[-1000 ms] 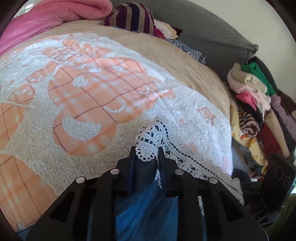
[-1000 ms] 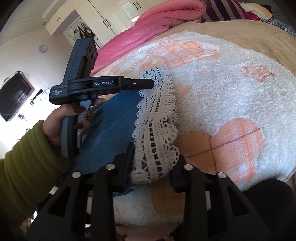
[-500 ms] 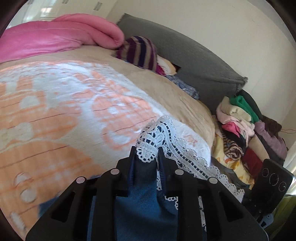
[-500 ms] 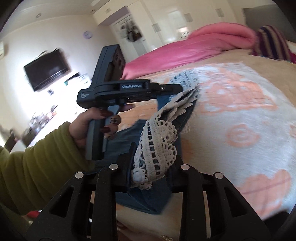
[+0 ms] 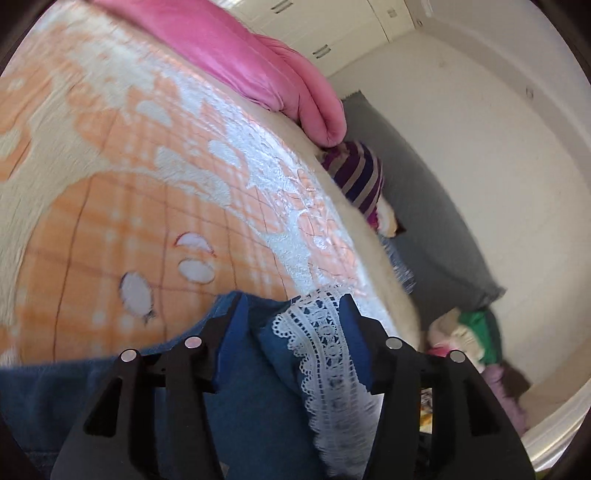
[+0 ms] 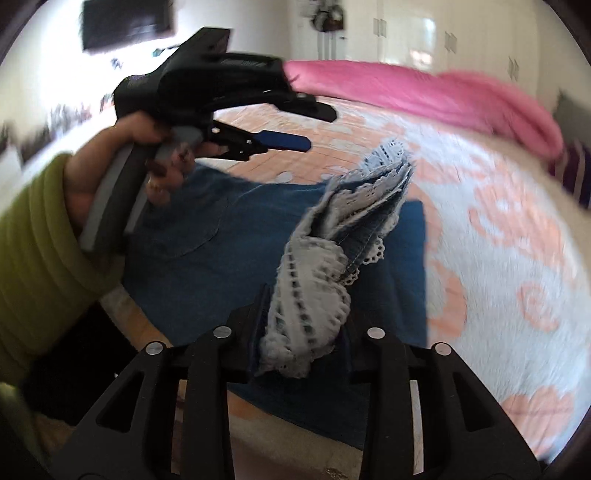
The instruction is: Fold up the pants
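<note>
Daylight was bright and soft, with pale glare on the far cupboards (image 6: 424, 29). Both views were smeared by motion blur, and fisheye distortion bent the dark-rimmed edges.

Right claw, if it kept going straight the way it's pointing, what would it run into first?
Most likely the lace hem bunched between the opening jaws of the right claw, then the blue denim pants spread on the blanket. Blur makes depth uncertain.
</note>
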`<action>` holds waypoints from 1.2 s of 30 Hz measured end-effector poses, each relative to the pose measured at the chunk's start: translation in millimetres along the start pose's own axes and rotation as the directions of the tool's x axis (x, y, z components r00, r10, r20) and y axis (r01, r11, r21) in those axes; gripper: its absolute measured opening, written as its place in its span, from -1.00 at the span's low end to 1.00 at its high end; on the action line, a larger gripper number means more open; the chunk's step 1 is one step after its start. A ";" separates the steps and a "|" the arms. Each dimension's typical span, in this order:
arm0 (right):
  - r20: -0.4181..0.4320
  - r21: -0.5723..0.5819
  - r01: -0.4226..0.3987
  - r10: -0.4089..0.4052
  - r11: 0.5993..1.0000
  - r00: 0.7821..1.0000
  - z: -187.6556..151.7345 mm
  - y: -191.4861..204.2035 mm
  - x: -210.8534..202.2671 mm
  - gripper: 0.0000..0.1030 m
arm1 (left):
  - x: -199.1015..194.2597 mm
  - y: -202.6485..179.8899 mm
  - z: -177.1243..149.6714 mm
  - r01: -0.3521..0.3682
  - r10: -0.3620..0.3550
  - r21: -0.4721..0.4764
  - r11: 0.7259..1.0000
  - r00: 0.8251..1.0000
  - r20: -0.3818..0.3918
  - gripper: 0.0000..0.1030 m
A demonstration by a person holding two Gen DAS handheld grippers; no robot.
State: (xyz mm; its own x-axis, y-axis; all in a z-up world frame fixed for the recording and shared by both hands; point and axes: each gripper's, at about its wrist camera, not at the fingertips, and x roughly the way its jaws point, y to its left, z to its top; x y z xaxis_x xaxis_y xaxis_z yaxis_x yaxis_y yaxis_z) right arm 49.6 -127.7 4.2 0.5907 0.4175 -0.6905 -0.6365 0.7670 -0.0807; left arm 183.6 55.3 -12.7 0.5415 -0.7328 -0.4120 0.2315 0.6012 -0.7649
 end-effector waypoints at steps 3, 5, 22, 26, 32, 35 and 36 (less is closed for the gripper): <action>-0.040 -0.115 0.048 -0.053 0.992 0.998 -2.4 26.7 10.4 -0.32 | 2.5 6.1 -4.9 0.031 -0.032 -0.016 0.999 0.999 -0.024 0.17; -0.046 -0.140 0.037 -0.044 0.989 0.998 -3.8 35.8 11.5 -0.27 | 6.3 11.1 -6.3 0.024 -0.025 -0.034 0.999 0.999 -0.037 0.23; -0.019 -0.120 -0.009 0.007 0.993 1.000 -21.2 43.4 -19.8 -0.79 | 40.7 0.6 1.3 -0.023 0.029 0.082 0.996 0.997 -0.077 -0.59; -0.027 -0.167 -0.008 0.004 0.986 1.000 -13.1 56.6 -10.9 -0.79 | 37.4 -5.2 11.1 -0.077 0.084 0.155 0.985 0.996 -0.041 -0.59; -0.066 -0.136 -0.105 0.097 0.985 0.993 -17.8 57.6 -1.9 -0.37 | 40.4 29.0 12.9 -0.146 0.154 0.094 0.985 0.985 -0.084 -0.51; -0.051 -0.060 -0.172 0.170 0.983 0.984 -17.6 45.2 -14.4 -0.31 | 36.1 29.1 14.8 -0.155 0.163 0.102 0.983 0.984 -0.073 -0.28; -0.039 -0.036 -0.186 0.185 0.982 0.982 -17.7 38.9 -19.8 -0.26 | 32.0 28.0 15.0 -0.164 0.172 0.108 0.980 0.983 -0.066 -0.23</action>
State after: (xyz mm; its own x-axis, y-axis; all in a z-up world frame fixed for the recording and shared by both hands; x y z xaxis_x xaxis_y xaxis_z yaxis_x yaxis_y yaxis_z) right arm 4.3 -114.8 2.1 0.4428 0.5327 -0.7212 -0.7528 0.6578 0.0237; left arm 219.6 53.4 -39.8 0.5187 -0.6379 -0.5692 0.2254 0.7442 -0.6287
